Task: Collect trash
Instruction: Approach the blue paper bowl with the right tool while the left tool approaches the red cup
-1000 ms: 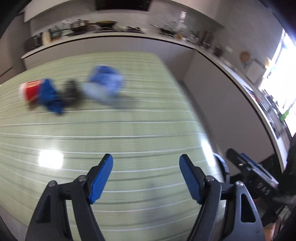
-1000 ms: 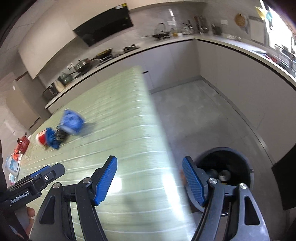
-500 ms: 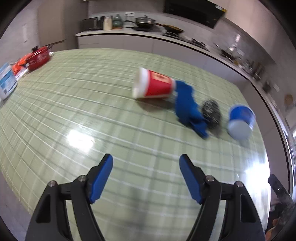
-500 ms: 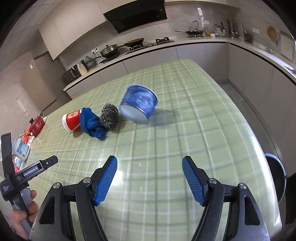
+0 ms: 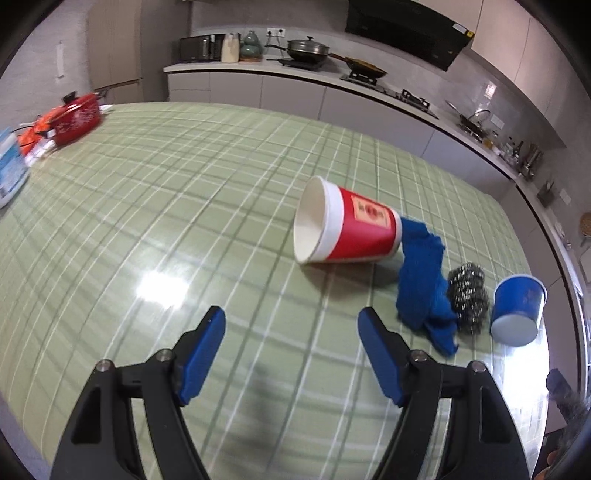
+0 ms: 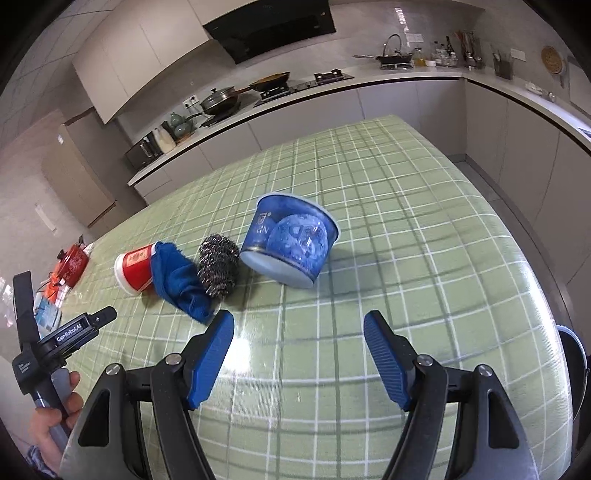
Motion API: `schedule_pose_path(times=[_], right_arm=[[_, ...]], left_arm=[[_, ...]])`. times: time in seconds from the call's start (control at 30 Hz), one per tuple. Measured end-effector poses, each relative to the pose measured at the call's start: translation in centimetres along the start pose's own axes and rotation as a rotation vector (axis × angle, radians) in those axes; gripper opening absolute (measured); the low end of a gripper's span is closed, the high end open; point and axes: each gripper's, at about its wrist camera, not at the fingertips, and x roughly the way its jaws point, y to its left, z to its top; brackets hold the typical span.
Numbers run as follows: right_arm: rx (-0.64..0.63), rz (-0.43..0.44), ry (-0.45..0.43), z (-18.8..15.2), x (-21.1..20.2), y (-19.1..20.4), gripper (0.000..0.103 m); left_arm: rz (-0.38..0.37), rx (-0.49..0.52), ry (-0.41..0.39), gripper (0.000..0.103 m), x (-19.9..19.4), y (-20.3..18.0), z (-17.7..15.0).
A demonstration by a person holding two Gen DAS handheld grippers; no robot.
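Both the left gripper [image 5: 291, 347] and right gripper [image 6: 298, 352] are held wide open and empty, while the tipped red paper cup [image 5: 345, 230] right of centre (light, easily crushed) is best pinched gently across its rim.

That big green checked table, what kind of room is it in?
It looks like a home kitchen. Behind the table runs a counter with a lidded pan on a stove, a black range hood overhead, and a microwave.

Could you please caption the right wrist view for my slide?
Open right claw faces a tipped blue paper bowl on the green checked tablecloth.
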Motion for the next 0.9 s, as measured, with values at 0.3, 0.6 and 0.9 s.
schedule_pose_path(times=[0.3,0.6,0.9], right_arm=[[0.044,-0.087,-0.016,-0.4,0.9,2.5,0.075],[0.121,-0.289,-0.068,1.0,2.0,3.2,0.075],[0.125,-0.322,-0.072,1.4,2.4,3.0,0.075]], left_arm=[[-0.049,0.082,0.012,0.076,1.7,0.0,1.8],[-0.09,0.189,0.012,0.076,2.5,-0.8,3.0],[-0.145,0.191,0.043,0.076,2.5,-1.5,2.4]])
